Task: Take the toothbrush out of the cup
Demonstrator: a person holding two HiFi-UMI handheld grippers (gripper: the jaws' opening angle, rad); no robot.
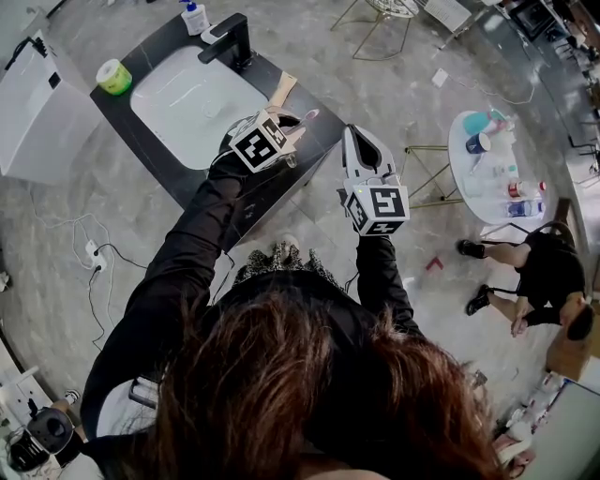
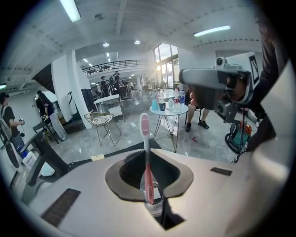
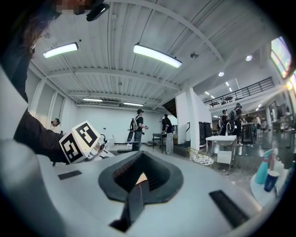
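Note:
A pink toothbrush (image 2: 148, 173) stands upright between the jaws of my left gripper (image 2: 149, 180), its bristle head pointing up. The jaws are closed against its handle. Its lower end sits in a clear cup (image 2: 155, 207) just below the jaws. In the head view my left gripper (image 1: 296, 127) is over the right end of the dark sink counter (image 1: 141, 141), and the toothbrush head (image 1: 309, 114) shows beyond it; the cup is hidden there. My right gripper (image 1: 362, 148) hangs in the air to the right of the counter, shut with nothing in it (image 3: 138, 183).
A white basin (image 1: 192, 98) with a black faucet (image 1: 230, 39) fills the counter; a green roll (image 1: 114, 77) and a soap bottle (image 1: 194, 16) stand at its far side. A round white table (image 1: 459, 155) with bottles and a seated person (image 1: 544, 272) are to the right.

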